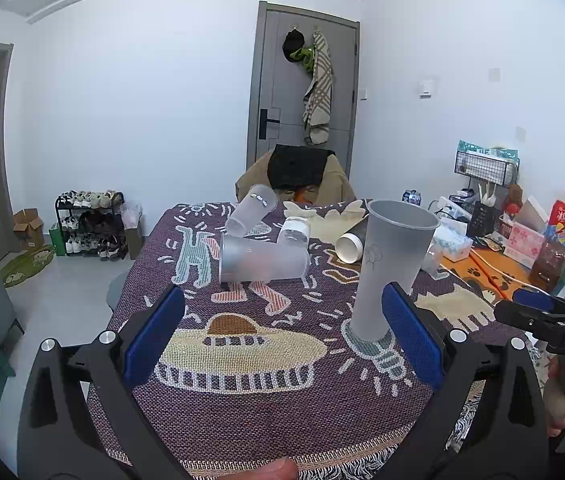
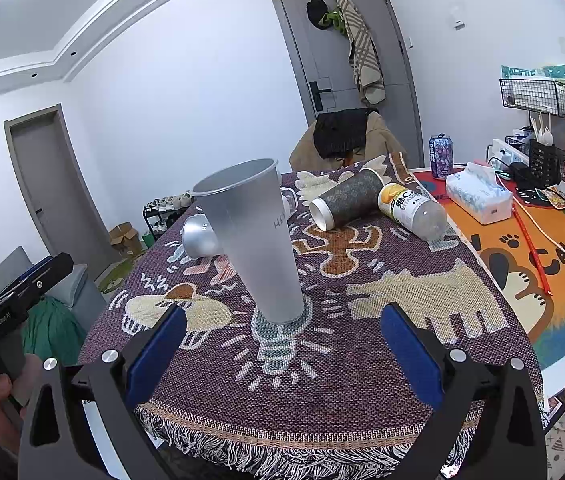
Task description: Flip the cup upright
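The surface is covered by a woven purple cloth with cartoon figures, in a white-walled room with a grey door at the far end.

**Cup position.** A frosted cup stands upright, mouth up, on the lightbulb figure of the cloth. It stands ahead of the left tongs, touching or just beside their right-hand pad. It stands just ahead of the right tongs, slightly left of their centre line.

**Tongs state.** Both pairs of tongs are spread wide apart. Neither holds anything.

**Other items.** A second frosted cup lies on its side, well ahead of the left tongs. Beyond it lie a third frosted cup, a small clear jar and a dark paper cup. A plastic bottle lies far ahead of the right tongs, to their right.

**Task status.** Judged from the upright cup, one flip appears complete. Several cups remain on their sides.

**Hazards.**
- The upright cup is tall with a narrow base, on soft cloth. A sideways move of the left tongs would likely catch it with the right-hand pad and tip it.
- The lying cups are round and light. A push from one pad would probably roll them into their neighbours.
- Thin frosted walls may flex or slip under a hard squeeze.
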